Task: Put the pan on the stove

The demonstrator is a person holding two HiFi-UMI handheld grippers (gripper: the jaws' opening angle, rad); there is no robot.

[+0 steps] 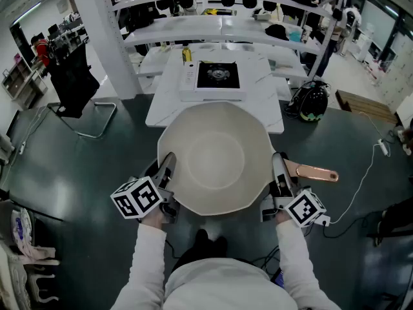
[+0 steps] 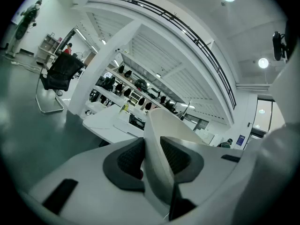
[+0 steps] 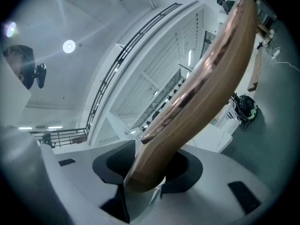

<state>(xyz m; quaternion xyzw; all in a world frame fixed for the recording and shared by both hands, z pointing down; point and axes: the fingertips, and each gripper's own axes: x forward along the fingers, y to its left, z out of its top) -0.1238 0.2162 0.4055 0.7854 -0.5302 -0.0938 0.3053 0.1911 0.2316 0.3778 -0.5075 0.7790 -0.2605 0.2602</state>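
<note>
The pan (image 1: pixel 216 157) is held in the air above the dark floor (image 1: pixel 77 173), well short of the table (image 1: pixel 169 102), which is seen at 12 o'clock from it. Its pale bowl faces up and its copper-toned handle (image 1: pixel 316 173) points to 3 o'clock.

The left tool (image 1: pixel 166 165) is clenched on the pan's rim at 9 o'clock. In the left gripper view the pale wall (image 2: pixel 159 139) is seen standing on edge between the dark pads (image 2: pixel 129 161) of the left tool (image 2: pixel 152 159), which are pressed on it from both sides.

The right tool (image 1: pixel 279 168) is set at the pan's 3 o'clock edge. In the right gripper view the handle (image 3: pixel 206 78) is seen running up and away from between the pads of the right tool (image 3: pixel 147 168), which are closed on its root. Whether the rim is also caught there cannot be told for certain.

The stove (image 1: pixel 218 76) is placed on the table, with shelves (image 1: pixel 193 28) beyond it. A black chair (image 1: pixel 70 82) is seen at 10 o'clock.
</note>
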